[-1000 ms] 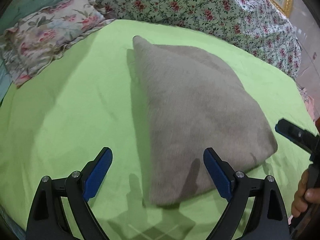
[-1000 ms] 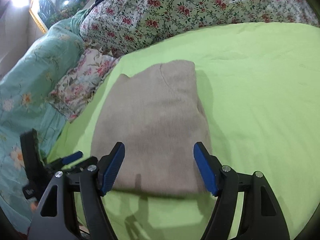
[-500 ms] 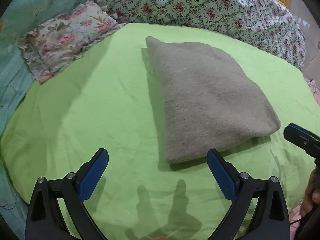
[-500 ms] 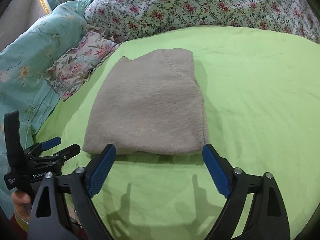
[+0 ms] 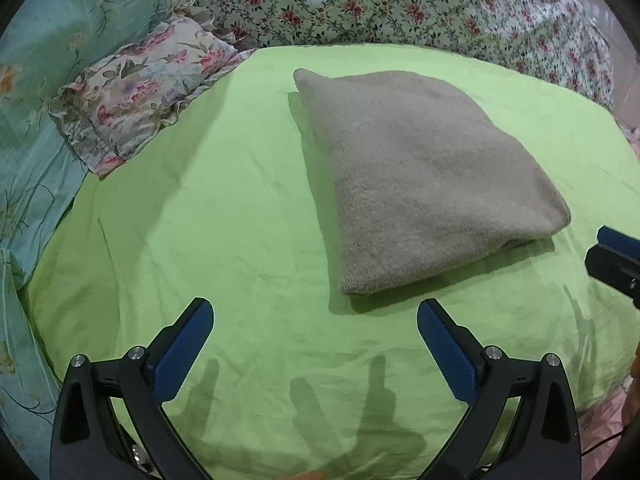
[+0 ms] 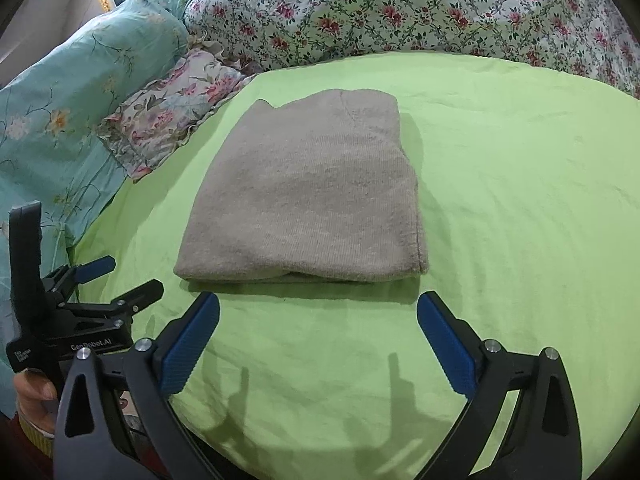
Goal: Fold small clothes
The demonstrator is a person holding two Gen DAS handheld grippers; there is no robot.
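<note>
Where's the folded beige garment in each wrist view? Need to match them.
Left wrist: folded beige garment right of centre, lying on the green sheet, ahead of the right-hand finger.
Right wrist: folded beige garment centre, slightly left, ahead of both fingers.
Shared landmark: ruffled floral pillow, left of the garment in both.

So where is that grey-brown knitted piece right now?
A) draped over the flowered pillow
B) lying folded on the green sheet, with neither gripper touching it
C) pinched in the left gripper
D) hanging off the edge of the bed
B: the folded knit lies flat on the green sheet, and the left gripper and right gripper sit short of it, nothing between their fingers.
</note>
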